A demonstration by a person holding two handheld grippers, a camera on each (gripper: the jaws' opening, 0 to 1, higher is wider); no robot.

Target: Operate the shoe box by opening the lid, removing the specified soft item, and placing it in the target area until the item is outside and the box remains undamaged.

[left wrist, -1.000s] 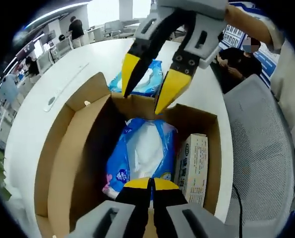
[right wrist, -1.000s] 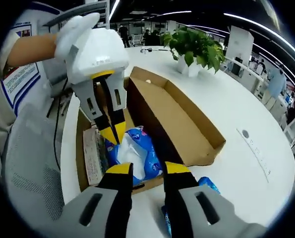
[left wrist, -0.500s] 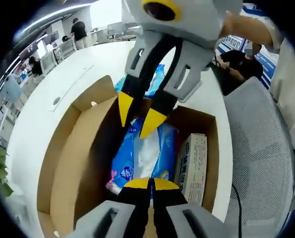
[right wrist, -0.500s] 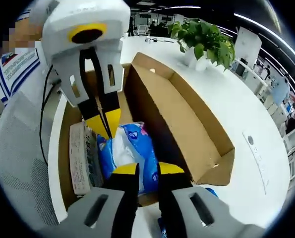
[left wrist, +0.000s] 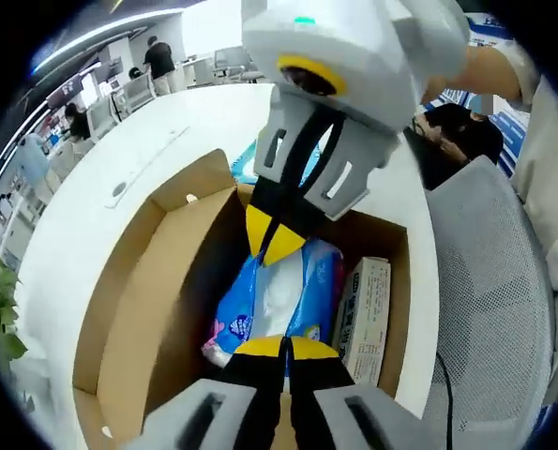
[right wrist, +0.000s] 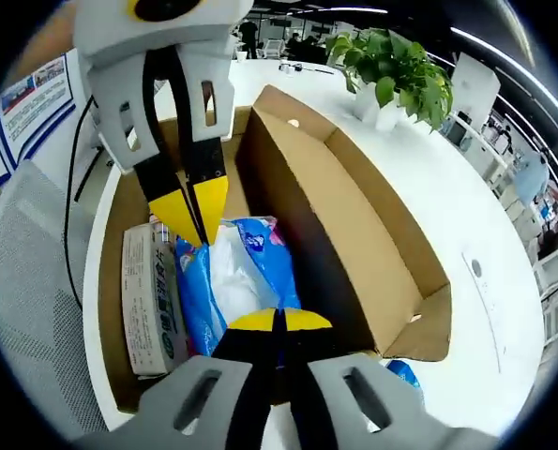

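Note:
The brown cardboard shoe box (left wrist: 147, 281) (right wrist: 354, 225) lies open on a white table, its lid folded out to the side. Inside lies a soft blue and white tissue pack (left wrist: 302, 291) (right wrist: 250, 272) beside a small white carton (left wrist: 363, 309) (right wrist: 145, 300). My right gripper (right wrist: 279, 322) (left wrist: 277, 239) reaches down into the box, jaws pressed together on the white top of the pack. My left gripper (left wrist: 280, 349) (right wrist: 192, 214) is shut with its tips at the pack's other end; whether it pinches the wrapper I cannot tell.
A second blue pack (left wrist: 248, 167) (right wrist: 400, 375) lies on the table just outside the box. A grey mesh chair (left wrist: 494, 281) (right wrist: 25, 262) stands close to the box. A potted plant (right wrist: 391, 66) sits farther along the table. People stand in the background.
My right gripper came down from above the box rim into the box, and its jaws went from open to shut on the pack. The left gripper stayed shut at the pack's end.

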